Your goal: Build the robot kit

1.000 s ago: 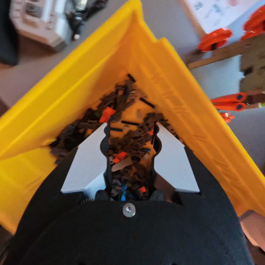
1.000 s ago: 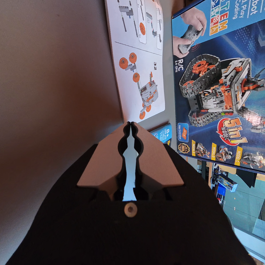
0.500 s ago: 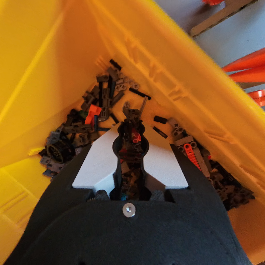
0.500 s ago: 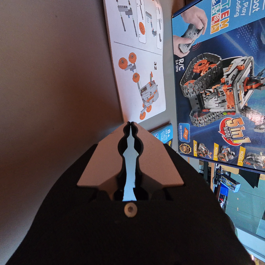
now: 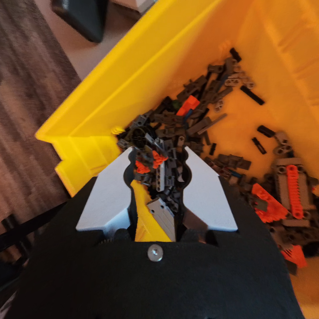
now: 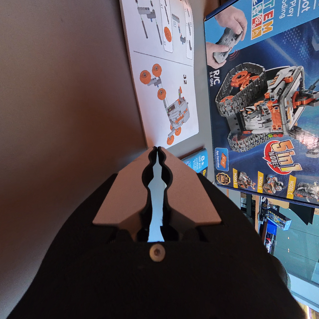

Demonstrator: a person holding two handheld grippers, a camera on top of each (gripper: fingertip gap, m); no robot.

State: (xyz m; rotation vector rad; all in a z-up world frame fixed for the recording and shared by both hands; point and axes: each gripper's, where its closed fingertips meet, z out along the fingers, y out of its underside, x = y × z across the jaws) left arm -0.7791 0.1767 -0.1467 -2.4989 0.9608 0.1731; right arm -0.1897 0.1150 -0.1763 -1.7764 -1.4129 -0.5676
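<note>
The left tongs (image 5: 158,150), black-bodied with white wedge-shaped fingers (image 5: 110,191), stand partly open with a clear gap at the tips, gripping nothing. They hover low over the near corner of a bright yellow plastic bin (image 5: 110,96). Between the fingers shows a pale grey ribbed panel piece (image 5: 162,217) lying against the bin's yellow inner wall. Just past the tips lies a heap of small dark grey and black plastic building pieces (image 5: 195,124), with a black spoked wheel (image 5: 139,136) and orange toothed bits (image 5: 158,159) among them. To the right, a long orange perforated beam (image 5: 294,189) rests on larger grey blocks, beside an orange toothed plate (image 5: 267,207). Farther in, a blocky orange piece (image 5: 189,104) tops the heap, and loose black pins are scattered over the bare bin floor. Outside the bin, dark brown wood-grain flooring (image 5: 25,86) shows on the left, with a blurred black object (image 5: 84,19) beyond.

The right tongs (image 6: 157,148) are closed, tips touching, with only a narrow slit farther back; they hold nothing. They sit over a plain grey-brown desk (image 6: 60,103). Just beyond the tips lies a white printed instruction sheet (image 6: 165,72) with drawings of an orange-wheeled vehicle. Right of it is a large blue cardboard toy box (image 6: 259,96) picturing a tracked grey-and-orange robot. Past the box's edge, the room with distant shelves of goods (image 6: 276,222) shows indistinctly.
</note>
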